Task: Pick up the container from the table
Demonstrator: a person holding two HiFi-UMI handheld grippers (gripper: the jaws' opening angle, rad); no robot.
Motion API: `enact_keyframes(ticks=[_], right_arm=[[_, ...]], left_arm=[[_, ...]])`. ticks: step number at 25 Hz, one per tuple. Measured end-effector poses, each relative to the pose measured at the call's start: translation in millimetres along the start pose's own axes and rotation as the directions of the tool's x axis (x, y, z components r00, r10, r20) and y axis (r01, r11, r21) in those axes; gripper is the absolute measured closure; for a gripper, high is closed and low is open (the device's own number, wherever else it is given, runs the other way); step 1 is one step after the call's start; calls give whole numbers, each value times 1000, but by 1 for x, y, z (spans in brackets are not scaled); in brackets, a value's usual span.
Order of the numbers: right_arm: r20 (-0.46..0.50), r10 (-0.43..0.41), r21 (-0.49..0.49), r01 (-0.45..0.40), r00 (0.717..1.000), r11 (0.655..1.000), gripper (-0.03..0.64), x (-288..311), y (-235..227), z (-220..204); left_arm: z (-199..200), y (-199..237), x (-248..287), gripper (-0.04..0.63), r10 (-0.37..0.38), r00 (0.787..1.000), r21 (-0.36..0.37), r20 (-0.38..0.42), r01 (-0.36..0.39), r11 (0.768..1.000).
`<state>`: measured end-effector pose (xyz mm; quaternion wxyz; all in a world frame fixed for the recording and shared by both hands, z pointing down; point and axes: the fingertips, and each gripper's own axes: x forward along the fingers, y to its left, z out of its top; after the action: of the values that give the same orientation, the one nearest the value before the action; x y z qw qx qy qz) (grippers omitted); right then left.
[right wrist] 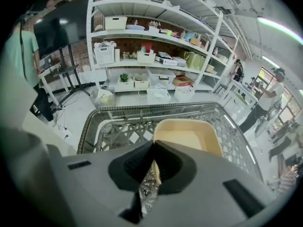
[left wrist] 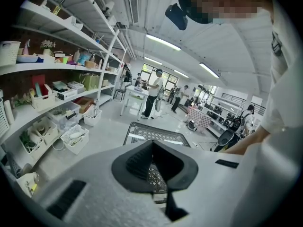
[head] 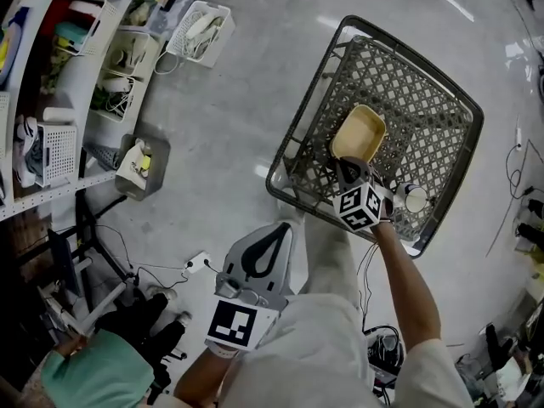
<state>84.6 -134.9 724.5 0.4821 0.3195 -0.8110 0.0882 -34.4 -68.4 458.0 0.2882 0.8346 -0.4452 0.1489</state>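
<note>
Jaws of the right gripper [head: 348, 172] clench the cream container's [head: 359, 133] rim above the basket [head: 410, 92]; the left gripper's [head: 270, 243] jaws are clenched on nothing.

Head cam looks steeply down, gripper cams fwd; all share basket [head: 308, 100].

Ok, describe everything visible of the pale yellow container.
The container is a shallow, pale yellow tray, plastic by its look, rectangular with rounded corners and a raised rim. It is empty and open side up, over the mesh bottom of the dark wire basket. The right gripper has its jaws shut on the near wall. Whether it rests on the mesh cannot be told.
</note>
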Motion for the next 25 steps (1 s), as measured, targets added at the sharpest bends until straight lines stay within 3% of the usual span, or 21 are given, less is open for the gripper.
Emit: enact_keyframes(ticks=[6, 13, 19, 25], right_arm=[[77, -16, 73, 11, 997, 997, 592, -30, 0, 16], [165, -69, 92, 55, 984, 994, 592, -78, -5, 43], [247, -133, 118, 107, 960, 987, 592, -126, -16, 72], [335, -210, 172, 159, 919, 972, 592, -187, -26, 94]], left_arm=[[8, -7, -8, 572, -7, 1000, 19, 22, 7, 1000], [15, -15, -21, 572, -16, 998, 37, 53, 14, 999], [22, -17, -33, 572, -27, 996, 119, 87, 16, 993], [35, -28, -43, 572, -37, 992, 135, 122, 20, 991]])
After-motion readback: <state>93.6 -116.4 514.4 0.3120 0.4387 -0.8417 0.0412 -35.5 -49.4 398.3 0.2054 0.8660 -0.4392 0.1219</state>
